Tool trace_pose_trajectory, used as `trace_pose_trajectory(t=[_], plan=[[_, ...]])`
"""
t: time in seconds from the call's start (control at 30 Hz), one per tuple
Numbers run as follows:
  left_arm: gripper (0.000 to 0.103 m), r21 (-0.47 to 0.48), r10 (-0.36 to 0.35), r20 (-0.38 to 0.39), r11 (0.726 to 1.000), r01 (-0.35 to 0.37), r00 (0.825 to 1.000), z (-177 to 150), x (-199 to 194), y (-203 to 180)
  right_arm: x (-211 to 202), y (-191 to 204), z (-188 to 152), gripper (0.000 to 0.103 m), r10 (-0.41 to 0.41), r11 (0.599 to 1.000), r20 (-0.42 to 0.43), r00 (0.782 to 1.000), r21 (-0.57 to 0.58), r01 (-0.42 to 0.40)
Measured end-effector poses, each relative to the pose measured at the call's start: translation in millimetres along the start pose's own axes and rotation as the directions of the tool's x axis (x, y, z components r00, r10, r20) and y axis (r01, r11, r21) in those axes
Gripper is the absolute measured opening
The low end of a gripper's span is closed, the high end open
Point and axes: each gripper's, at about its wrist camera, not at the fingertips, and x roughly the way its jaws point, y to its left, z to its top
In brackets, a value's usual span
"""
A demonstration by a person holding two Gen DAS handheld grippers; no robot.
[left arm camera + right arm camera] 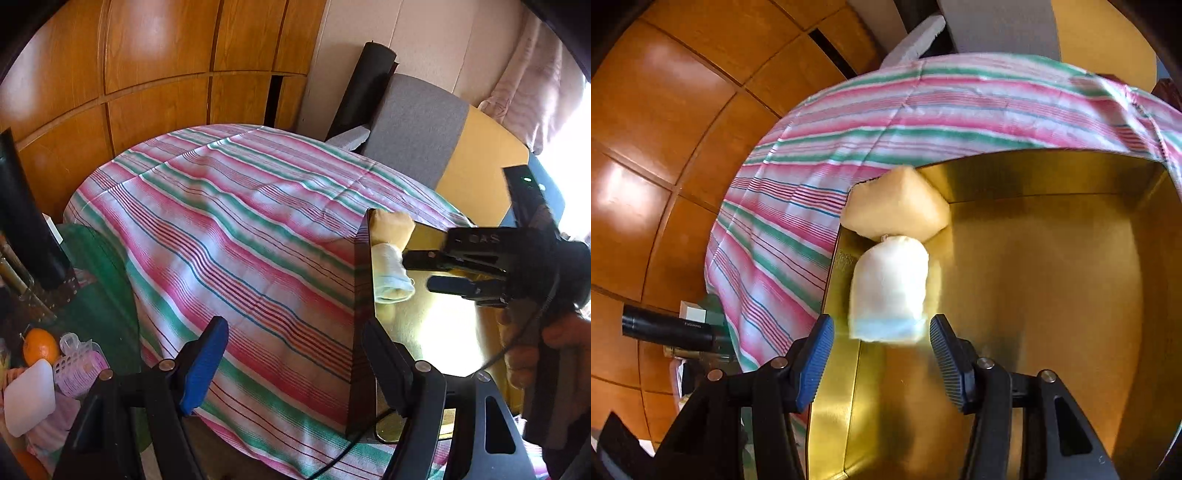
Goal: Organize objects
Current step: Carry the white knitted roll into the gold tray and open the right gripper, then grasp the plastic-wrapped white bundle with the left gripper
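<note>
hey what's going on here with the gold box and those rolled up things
A person is sorting small cloth bundles into a gold tin. The right gripper hangs over the white bundle, jaws open and not touching it. A yellow bundle lies behind it in the corner. The left gripper, also open, straddles the tin's near wall, holding nothing.

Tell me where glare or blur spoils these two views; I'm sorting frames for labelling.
Left wrist view: sunlight blows out the window at the right edge and glares off the gold box floor; the right gripper is slightly blurred. Right wrist view: the white sock bundle is smeared at its near end, with a bright flare there; the wood panels curve from fisheye distortion.
</note>
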Motion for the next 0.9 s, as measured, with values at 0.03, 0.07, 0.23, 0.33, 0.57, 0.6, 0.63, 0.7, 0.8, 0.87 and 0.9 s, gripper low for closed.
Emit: trace_pose_trajectory(t=[0.03,0.07,0.23,0.33,0.57,0.6,0.63,0.7,0.8,0.87,0.9], plan=[[0.075,0.003,0.002,0.004,1.000,-0.002,1.000,0,-1,-1,-6,1,-2,0.055,-0.010,1.000,0.015,1.000,-0.021,0.010],[0.075,0.006,0.001,0.006,1.000,-0.001,1.000,0,-2,-2,-12,0,-5,0.055,-0.023,0.999,0.030,0.999,-0.039,0.025],[0.077,0.037,0.004,0.018,0.999,-0.005,1.000,0,-8,-13,-49,-10,-34,0.060,-0.086,0.990,0.096,0.992,-0.100,0.096],[0.080,0.057,0.005,0.022,0.998,-0.006,1.000,-1,-10,-22,-68,-20,-50,0.064,-0.108,0.987,0.134,0.985,-0.106,0.123],[0.080,0.149,-0.014,0.039,0.989,0.008,0.999,-1,-19,-57,-112,-54,-82,0.067,-0.157,0.980,0.213,0.964,-0.090,0.179],[0.080,0.163,-0.022,0.039,0.987,0.015,0.999,-1,-20,-63,-117,-60,-87,0.068,-0.164,0.980,0.218,0.962,-0.076,0.184],[0.080,0.174,-0.031,0.039,0.985,0.023,0.999,-1,-21,-68,-123,-68,-91,0.068,-0.173,0.980,0.226,0.959,-0.058,0.191],[0.080,0.209,-0.053,0.042,0.977,0.043,0.998,-1,-24,-83,-134,-83,-99,0.068,-0.195,0.978,0.242,0.950,-0.023,0.207],[0.080,0.262,-0.090,0.044,0.962,0.076,0.995,0,-27,-106,-154,-109,-109,0.068,-0.230,0.973,0.265,0.936,0.033,0.230],[0.080,0.296,-0.115,0.039,0.950,0.099,0.993,0,-28,-124,-169,-129,-117,0.068,-0.259,0.966,0.279,0.925,0.079,0.247],[0.080,0.309,-0.126,0.034,0.945,0.109,0.991,1,-28,-132,-176,-139,-120,0.068,-0.273,0.962,0.286,0.919,0.101,0.254]])
